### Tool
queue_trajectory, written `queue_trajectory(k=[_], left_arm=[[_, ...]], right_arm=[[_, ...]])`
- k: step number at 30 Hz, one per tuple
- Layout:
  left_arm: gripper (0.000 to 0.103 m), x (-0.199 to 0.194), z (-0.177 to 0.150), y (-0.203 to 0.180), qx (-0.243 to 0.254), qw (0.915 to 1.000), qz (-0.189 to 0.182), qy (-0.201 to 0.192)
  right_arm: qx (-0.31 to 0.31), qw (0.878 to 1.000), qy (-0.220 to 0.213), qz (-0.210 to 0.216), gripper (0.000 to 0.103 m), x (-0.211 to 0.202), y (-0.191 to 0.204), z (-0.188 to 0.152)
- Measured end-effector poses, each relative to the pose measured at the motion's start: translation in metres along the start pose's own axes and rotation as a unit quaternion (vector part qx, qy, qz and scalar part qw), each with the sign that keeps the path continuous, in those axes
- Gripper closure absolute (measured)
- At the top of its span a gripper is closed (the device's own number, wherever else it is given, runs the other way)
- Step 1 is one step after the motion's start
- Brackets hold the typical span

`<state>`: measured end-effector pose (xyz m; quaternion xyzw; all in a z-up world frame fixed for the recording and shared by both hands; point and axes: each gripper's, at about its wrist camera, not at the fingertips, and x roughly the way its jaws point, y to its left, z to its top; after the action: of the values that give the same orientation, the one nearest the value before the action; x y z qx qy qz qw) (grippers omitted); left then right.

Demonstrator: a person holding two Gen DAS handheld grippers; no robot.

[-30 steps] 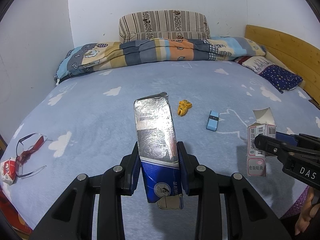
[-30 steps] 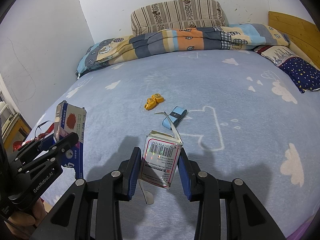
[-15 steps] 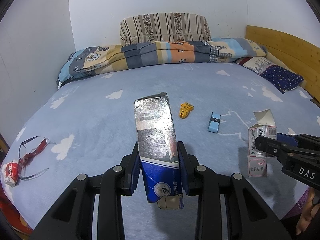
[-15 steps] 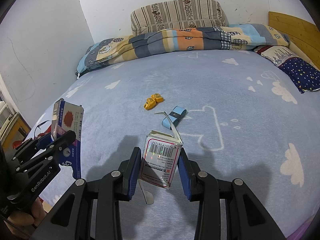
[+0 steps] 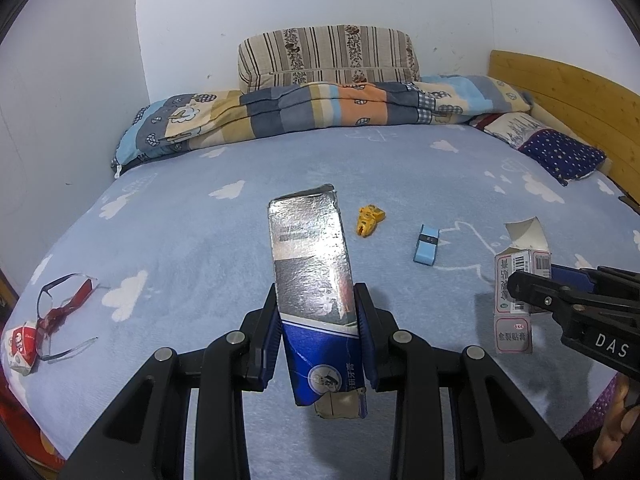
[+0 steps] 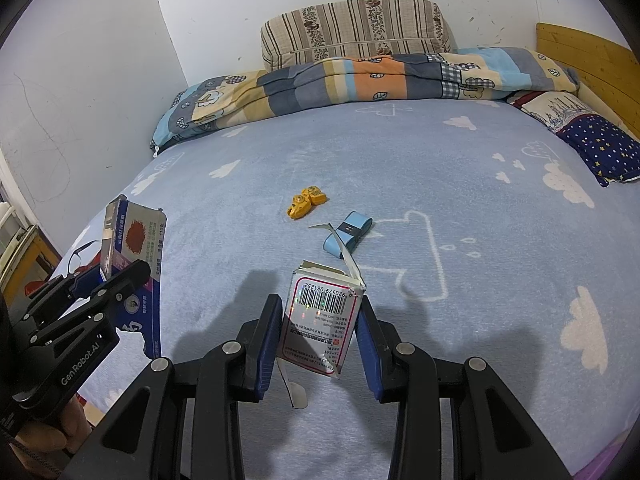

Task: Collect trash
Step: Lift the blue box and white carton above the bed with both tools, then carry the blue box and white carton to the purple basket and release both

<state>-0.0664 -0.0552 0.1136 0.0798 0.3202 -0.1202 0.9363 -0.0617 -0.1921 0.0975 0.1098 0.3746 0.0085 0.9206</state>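
While the left gripper (image 5: 316, 330) is clamping a long blue-and-silver carton (image 5: 310, 264), the right gripper (image 6: 318, 338) is pinching a small white barcoded box (image 6: 322, 322) above the blue cloud-print bed (image 6: 400, 184).

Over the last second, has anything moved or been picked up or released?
Nothing visibly changed. The left hand-held gripper stays clamped on the blue toothpaste box, the right hand-held gripper on the white medicine box; yellow toy and blue roll lie unmoved.

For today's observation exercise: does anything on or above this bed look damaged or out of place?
Yes. Both held cartons are torn open: the blue toothpaste box in the left gripper and the white medicine box in the right gripper. Eyeglasses lie beside a crumpled red-and-white wrapper at the bed's edge.
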Motion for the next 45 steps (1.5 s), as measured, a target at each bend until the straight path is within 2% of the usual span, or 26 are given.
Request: queue_trajectory(k=[21,24,30,34,37,41,45], left_arm=[[0.071,0.006,-0.001,0.002,-0.005,0.9998,-0.013,0.011],[0.071,0.003,0.000,0.001,-0.008,0.9994,-0.033,0.009],[0.071,-0.014,0.000,-0.016,0.013,0.9932,-0.115,-0.006],[0.071,-0.033,0.005,-0.042,0.033,0.9815,-0.189,-0.009],[0.071,-0.057,0.009,-0.072,0.058,0.9684,-0.242,-0.018],[0.071,-0.087,0.012,-0.127,0.097,0.9436,-0.316,-0.010],[0.071,-0.114,0.011,-0.194,0.136,0.9098,-0.392,0.016]], right_arm=[[0.000,1.000,0.000,0.000,0.064,0.000,0.000,0.000],[0.005,1.000,-0.002,0.001,0.064,-0.001,-0.003,0.000],[0.064,0.997,-0.047,0.020,0.064,-0.044,-0.028,0.005],[0.100,0.992,-0.076,0.026,0.064,-0.102,-0.054,-0.011],[0.118,0.989,-0.091,0.001,0.064,-0.152,-0.082,-0.031],[0.155,0.981,-0.106,-0.056,0.064,-0.217,-0.126,-0.068],[0.216,0.964,-0.114,-0.101,0.064,-0.267,-0.173,-0.109]])
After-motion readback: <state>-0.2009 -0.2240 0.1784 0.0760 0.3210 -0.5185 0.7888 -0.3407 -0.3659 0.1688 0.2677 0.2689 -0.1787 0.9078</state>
